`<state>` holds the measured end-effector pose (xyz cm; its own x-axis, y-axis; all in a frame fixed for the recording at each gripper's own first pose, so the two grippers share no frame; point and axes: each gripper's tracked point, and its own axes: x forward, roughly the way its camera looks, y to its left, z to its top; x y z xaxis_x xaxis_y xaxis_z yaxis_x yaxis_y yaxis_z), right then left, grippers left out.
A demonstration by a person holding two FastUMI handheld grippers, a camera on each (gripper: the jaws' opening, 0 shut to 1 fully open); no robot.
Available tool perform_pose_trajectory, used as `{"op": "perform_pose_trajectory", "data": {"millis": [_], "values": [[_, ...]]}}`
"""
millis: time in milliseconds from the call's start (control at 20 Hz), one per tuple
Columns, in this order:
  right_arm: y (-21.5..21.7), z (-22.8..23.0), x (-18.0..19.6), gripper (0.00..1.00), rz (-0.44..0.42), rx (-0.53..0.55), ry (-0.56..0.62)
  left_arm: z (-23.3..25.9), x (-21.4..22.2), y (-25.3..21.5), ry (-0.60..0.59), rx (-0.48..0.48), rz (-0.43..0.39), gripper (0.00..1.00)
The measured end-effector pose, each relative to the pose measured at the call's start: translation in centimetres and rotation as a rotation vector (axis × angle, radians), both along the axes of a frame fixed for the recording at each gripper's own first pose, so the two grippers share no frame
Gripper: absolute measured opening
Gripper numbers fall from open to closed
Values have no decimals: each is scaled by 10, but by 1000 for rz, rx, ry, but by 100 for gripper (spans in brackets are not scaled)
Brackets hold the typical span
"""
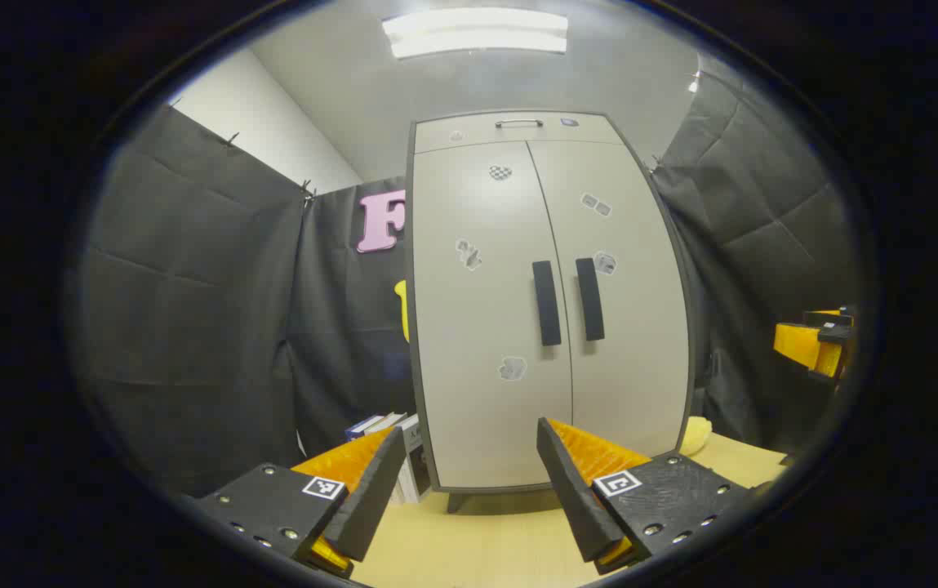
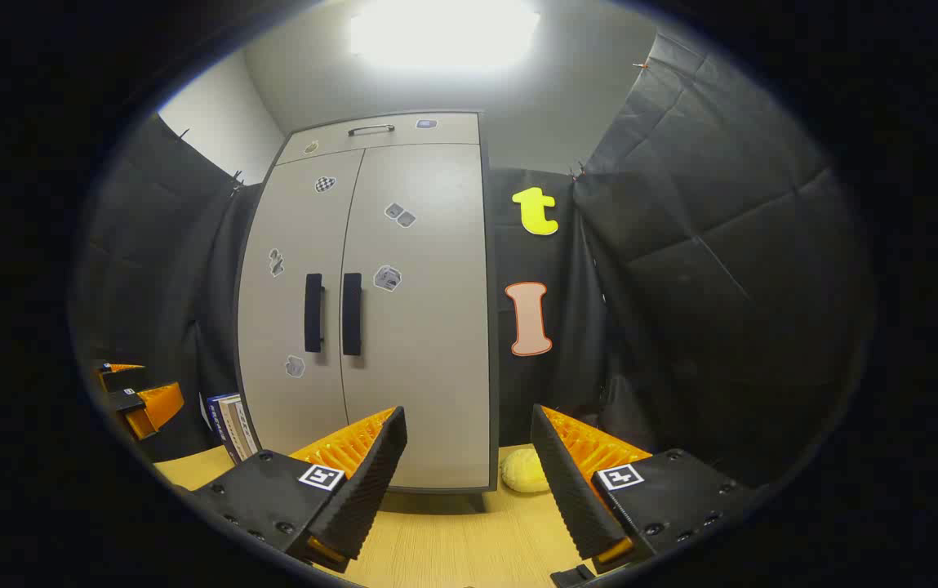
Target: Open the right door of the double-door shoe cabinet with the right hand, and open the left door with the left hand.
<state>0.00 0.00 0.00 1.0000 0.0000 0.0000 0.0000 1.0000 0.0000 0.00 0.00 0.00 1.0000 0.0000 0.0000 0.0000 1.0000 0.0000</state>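
Left gripper view: the left tool [image 1: 469,482] is held released, well short of the closed shoe cabinet [image 1: 546,302] on the bench [image 1: 477,543]; its left handle [image 1: 546,302] sits beside the right handle [image 1: 589,298], so the wrong one could be caught. Right gripper view: the right tool [image 2: 469,478], also released, is aimed right of the handles, so a miss is likely.

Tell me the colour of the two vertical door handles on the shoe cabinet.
Black, against pale grey doors. The door handles show best in the left gripper view.
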Motion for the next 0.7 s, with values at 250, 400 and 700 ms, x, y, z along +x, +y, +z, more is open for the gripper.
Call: {"op": "perform_pose_trajectory", "data": {"millis": [250, 400, 700], "values": [[1, 2, -2, 96, 5, -5, -5, 0, -1, 0, -4, 1, 4, 94], [1, 1, -1, 96, 10, 2, 0, 0, 0, 1, -4, 2, 9, 96], [1, 1, -2, 94, 14, 3, 2, 3, -2, 2, -14, -4, 13, 94]]}}
